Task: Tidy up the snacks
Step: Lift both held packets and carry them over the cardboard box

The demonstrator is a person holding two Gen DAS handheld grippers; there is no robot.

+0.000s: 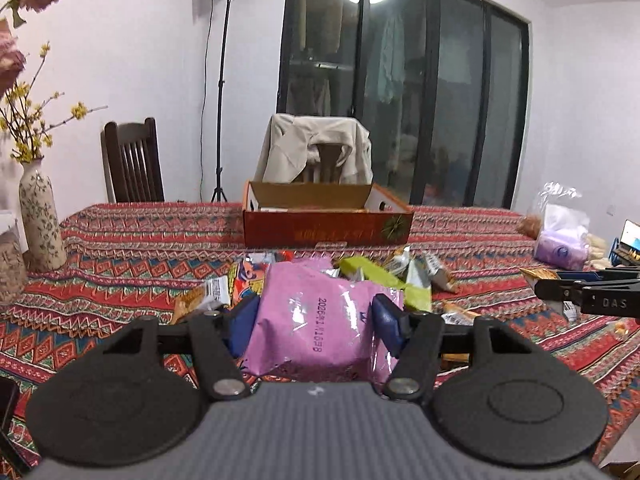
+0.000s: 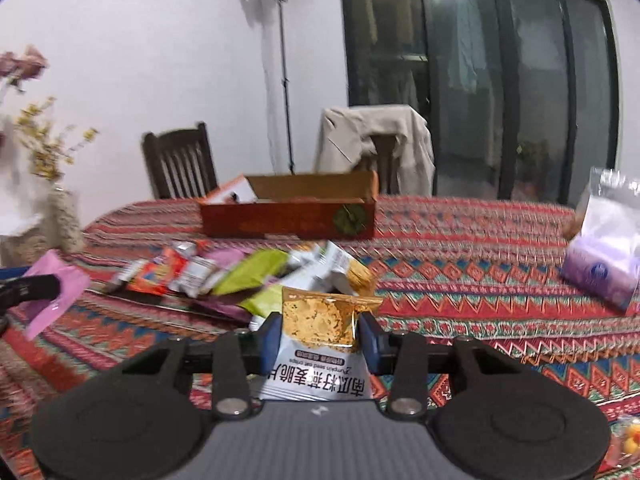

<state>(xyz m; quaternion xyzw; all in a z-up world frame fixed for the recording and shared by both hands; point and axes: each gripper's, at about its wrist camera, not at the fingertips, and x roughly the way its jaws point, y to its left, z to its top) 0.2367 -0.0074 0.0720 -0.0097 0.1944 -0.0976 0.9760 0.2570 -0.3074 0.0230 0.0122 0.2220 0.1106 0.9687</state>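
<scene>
My left gripper (image 1: 316, 312) is shut on a pink snack bag (image 1: 316, 320) and holds it above the patterned tablecloth. My right gripper (image 2: 320, 330) is shut on a white and gold pumpkin seed crisp packet (image 2: 318, 344). A pile of loose snack packets (image 2: 240, 272) lies on the cloth ahead of both grippers; it also shows in the left wrist view (image 1: 384, 276). An open red cardboard box (image 1: 326, 216) stands behind the pile, also in the right wrist view (image 2: 288, 216). The pink bag shows at the left edge of the right wrist view (image 2: 56, 292).
A patterned vase (image 1: 40, 216) with flowers stands at the table's left. A purple tissue pack (image 2: 600, 272) lies at the right. Two chairs (image 1: 134, 160) stand behind the table, one draped with a beige jacket (image 1: 316, 152). A light stand (image 1: 220, 92) stands by the wall.
</scene>
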